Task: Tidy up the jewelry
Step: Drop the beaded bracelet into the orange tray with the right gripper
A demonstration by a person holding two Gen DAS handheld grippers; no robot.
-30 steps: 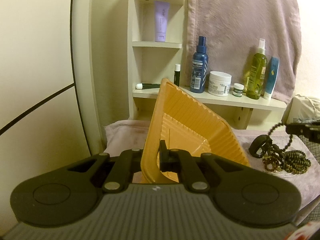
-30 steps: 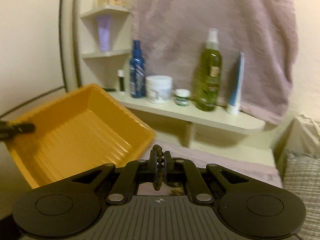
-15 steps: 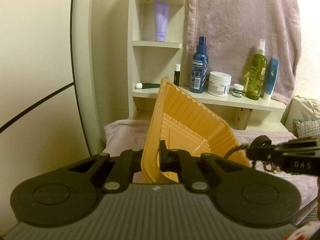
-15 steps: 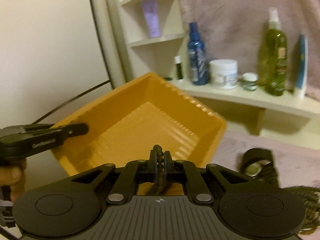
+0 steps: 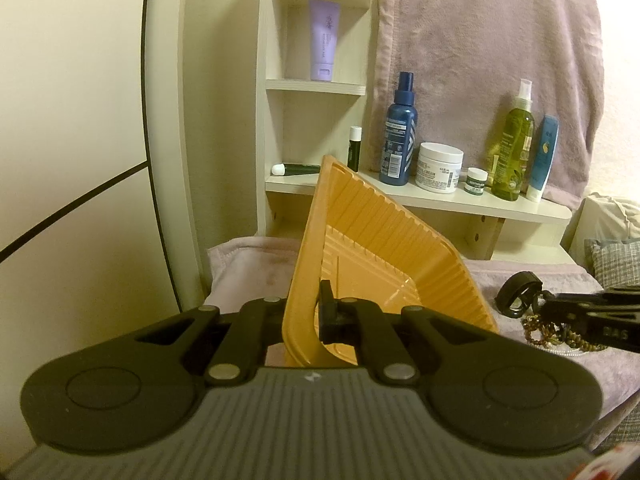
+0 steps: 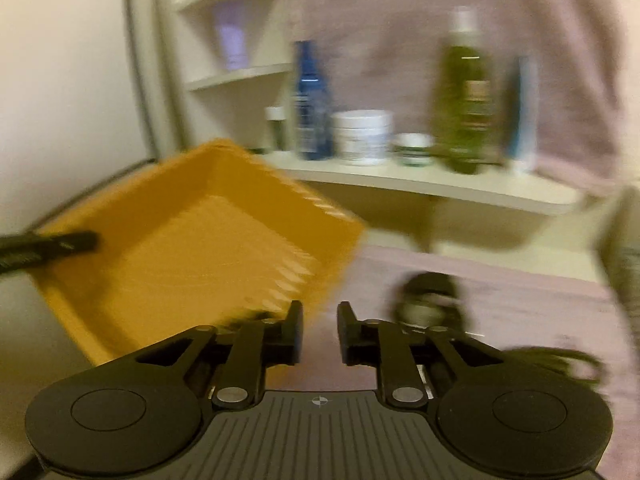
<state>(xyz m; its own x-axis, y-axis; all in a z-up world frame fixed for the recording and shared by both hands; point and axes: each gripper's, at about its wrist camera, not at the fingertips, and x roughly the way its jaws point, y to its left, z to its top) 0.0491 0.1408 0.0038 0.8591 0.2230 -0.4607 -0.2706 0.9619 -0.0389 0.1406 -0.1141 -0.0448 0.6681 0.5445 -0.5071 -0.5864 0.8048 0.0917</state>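
Note:
My left gripper (image 5: 306,312) is shut on the near rim of an orange ribbed tray (image 5: 384,248) and holds it tilted up off the pink cloth. The tray also shows in the right wrist view (image 6: 192,248), with the left gripper's finger (image 6: 60,242) on its left rim. My right gripper (image 6: 319,332) is open and empty, just right of the tray's near corner; it shows in the left wrist view (image 5: 592,318) over a pile of beaded jewelry (image 5: 556,334). A black ring-shaped piece (image 5: 518,294) lies by the pile, blurred in the right wrist view (image 6: 432,300).
A shelf (image 5: 460,202) behind holds a blue spray bottle (image 5: 400,136), a white jar (image 5: 439,167), a small jar (image 5: 477,181), a green spray bottle (image 5: 514,148) and a blue tube (image 5: 542,160). A pink towel (image 5: 480,52) hangs behind. A grey cushion (image 5: 616,256) lies at right.
My right gripper has opened and no longer holds the bead strand; it has swung right from over the tray back toward the jewelry pile. The left gripper and tray have not moved.

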